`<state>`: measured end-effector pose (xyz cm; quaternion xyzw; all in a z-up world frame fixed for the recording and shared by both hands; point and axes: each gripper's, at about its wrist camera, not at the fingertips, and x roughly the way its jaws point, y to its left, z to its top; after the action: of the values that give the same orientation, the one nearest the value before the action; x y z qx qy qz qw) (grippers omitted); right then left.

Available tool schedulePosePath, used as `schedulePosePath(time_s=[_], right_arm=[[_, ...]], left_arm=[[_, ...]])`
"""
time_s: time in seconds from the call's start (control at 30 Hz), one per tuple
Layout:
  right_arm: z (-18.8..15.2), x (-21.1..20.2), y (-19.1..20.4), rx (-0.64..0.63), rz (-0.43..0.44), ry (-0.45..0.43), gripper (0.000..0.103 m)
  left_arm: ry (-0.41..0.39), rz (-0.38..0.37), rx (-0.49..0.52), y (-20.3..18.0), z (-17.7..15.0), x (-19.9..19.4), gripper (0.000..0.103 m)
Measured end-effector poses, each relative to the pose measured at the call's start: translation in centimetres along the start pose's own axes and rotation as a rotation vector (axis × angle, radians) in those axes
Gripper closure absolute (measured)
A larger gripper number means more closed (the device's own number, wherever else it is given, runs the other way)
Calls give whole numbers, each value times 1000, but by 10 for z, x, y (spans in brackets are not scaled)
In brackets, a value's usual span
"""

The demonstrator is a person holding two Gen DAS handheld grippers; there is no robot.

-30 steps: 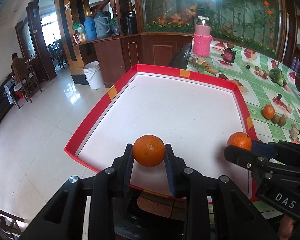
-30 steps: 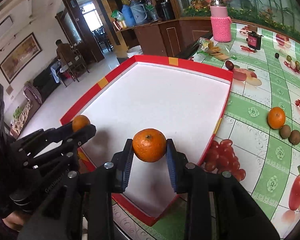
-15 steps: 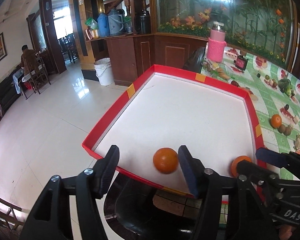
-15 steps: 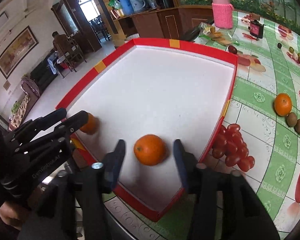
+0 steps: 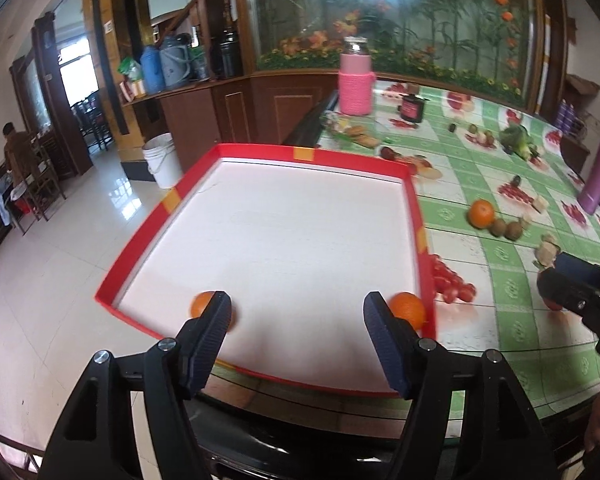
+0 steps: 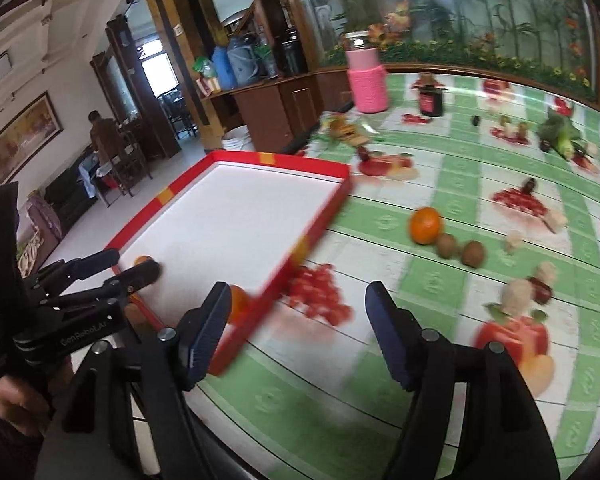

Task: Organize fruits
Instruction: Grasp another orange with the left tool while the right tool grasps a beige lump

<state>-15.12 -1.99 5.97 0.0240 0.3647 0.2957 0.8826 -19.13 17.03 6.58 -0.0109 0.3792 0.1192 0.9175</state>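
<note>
Two oranges lie inside the red-rimmed white tray (image 5: 414,208) near its front rim, one on the left (image 5: 202,306) and one in the right corner (image 5: 408,310). My left gripper (image 5: 298,320) hangs over the tray's front edge; its jaws are opening and nothing is between them. My right gripper (image 6: 300,312) is over the green tablecloth just right of the tray (image 6: 324,216), its jaws also opening and empty. The right orange (image 6: 238,304) peeks from behind its left finger. A third orange (image 6: 425,225) sits on the cloth beside two kiwis (image 6: 473,253).
A pink-sleeved jar (image 5: 355,88), a dark jar (image 5: 411,108) and a purple bottle (image 5: 598,176) stand on the table further back. The cloth is printed with fruit pictures. A white bucket (image 5: 162,160) stands on the floor left of the table. A person (image 6: 100,136) sits far off.
Both grippers opened and let go of their oranges, which now lie in the tray. Both drew back, and the right one swung right over the tablecloth.
</note>
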Motion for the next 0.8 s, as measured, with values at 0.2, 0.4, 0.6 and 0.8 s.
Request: schedulePosePath(time_s=[0.2, 0.4, 0.6, 0.8], right_arm=[[-20, -32, -67, 91, -91, -4, 33], [-38, -49, -118, 193, -145, 6, 33], [-30, -38, -129, 234, -124, 36, 33], [-14, -7, -124, 213, -120, 84, 40]], left_arm=[[14, -46, 62, -34, 2, -2, 34], [23, -87, 129, -68, -1, -6, 34], [53, -119, 181, -92, -8, -3, 33], [59, -113, 183, -92, -9, -5, 33]])
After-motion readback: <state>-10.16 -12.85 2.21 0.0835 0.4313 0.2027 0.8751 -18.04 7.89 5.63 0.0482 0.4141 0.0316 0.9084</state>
